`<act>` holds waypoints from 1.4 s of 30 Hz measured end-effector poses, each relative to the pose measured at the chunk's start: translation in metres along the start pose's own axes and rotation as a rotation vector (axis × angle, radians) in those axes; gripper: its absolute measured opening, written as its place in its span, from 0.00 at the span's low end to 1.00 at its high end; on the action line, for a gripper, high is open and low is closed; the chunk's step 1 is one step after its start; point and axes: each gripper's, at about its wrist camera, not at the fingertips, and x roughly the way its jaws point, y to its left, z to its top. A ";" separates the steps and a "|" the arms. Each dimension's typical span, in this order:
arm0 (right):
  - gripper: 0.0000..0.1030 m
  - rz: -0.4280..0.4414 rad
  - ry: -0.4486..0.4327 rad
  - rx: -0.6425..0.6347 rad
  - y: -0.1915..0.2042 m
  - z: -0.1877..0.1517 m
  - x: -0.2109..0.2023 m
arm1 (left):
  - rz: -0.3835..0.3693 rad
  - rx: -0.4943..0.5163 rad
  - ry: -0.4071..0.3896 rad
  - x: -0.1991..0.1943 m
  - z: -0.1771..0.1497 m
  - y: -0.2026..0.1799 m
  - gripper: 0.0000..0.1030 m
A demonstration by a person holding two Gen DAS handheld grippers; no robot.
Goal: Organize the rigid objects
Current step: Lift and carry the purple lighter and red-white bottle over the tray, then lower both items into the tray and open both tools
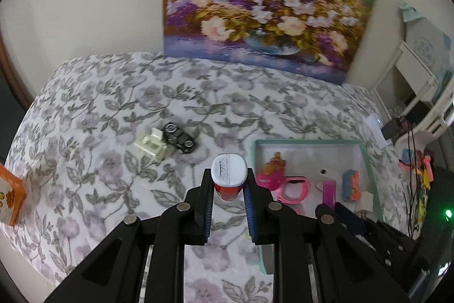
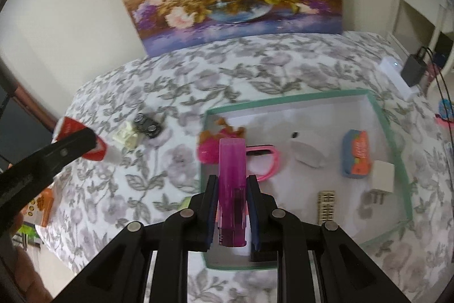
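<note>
My left gripper (image 1: pixel 228 175) is shut on a red bottle with a white cap (image 1: pixel 227 171), held above the flowered bedspread. It also shows at the left of the right wrist view as a black finger (image 2: pixel 71 146) over the red bottle (image 2: pixel 68 129). My right gripper (image 2: pixel 232 181) is shut on a magenta translucent tube (image 2: pixel 231 169), over the near left part of a green-rimmed box (image 2: pixel 394 144). A black toy car (image 1: pixel 179 137) and a cream toy piece (image 1: pixel 151 145) lie side by side on the bed, left of the box (image 1: pixel 366 158).
The box holds a pink strap (image 2: pixel 264 158), a white mouse-like item (image 2: pixel 308 152), a blue and orange item (image 2: pixel 356 156), a white plug (image 2: pixel 383 176) and a cream block (image 2: pixel 326 206). An orange carton (image 1: pixel 12 198) sits at the bed's left edge. A flower painting (image 1: pixel 266 4) leans on the wall.
</note>
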 end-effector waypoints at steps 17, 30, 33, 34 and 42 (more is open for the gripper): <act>0.21 -0.140 0.037 0.171 -0.092 0.001 0.002 | -0.114 0.161 0.111 0.022 -0.021 -0.083 0.20; 0.21 -0.158 0.077 0.178 -0.103 -0.005 0.012 | -0.129 0.229 0.221 0.054 -0.045 -0.115 0.21; 0.21 -0.168 0.080 0.179 -0.105 -0.005 0.013 | -0.136 0.226 0.233 0.061 -0.047 -0.116 0.21; 0.21 -0.171 0.084 0.178 -0.106 -0.005 0.014 | -0.137 0.223 0.238 0.063 -0.047 -0.116 0.21; 0.21 -0.182 0.121 0.194 -0.113 -0.008 0.024 | -0.087 0.249 0.249 0.085 -0.053 -0.122 0.21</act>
